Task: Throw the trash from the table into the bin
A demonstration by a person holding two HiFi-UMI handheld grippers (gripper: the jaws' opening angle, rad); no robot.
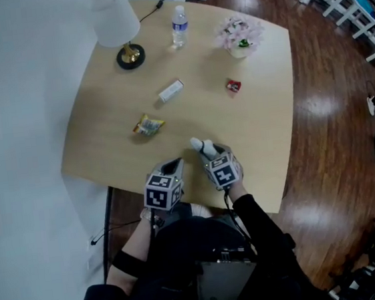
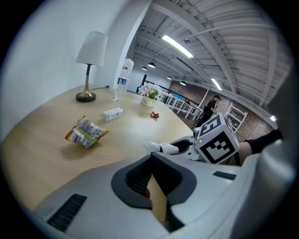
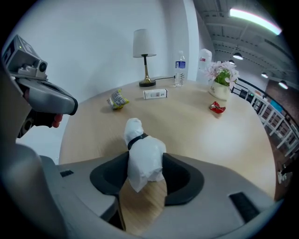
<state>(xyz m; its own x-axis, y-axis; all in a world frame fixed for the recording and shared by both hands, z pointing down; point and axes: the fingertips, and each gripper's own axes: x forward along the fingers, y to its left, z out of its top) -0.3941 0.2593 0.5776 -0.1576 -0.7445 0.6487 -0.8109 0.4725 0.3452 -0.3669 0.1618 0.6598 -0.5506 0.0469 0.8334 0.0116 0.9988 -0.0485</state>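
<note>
Now | right claw [image 3: 145, 181] tilted down, gripping white bundle [image 3: 144, 156] | left claw [image 2: 152, 179] closed, angled down alongside

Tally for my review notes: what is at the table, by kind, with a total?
Trash pieces: 4 (snack packet, small white box, red wrapper, white tied bag)
Lamp: 1
Water bottle: 1
Flower pot: 1
Total: 7
</note>
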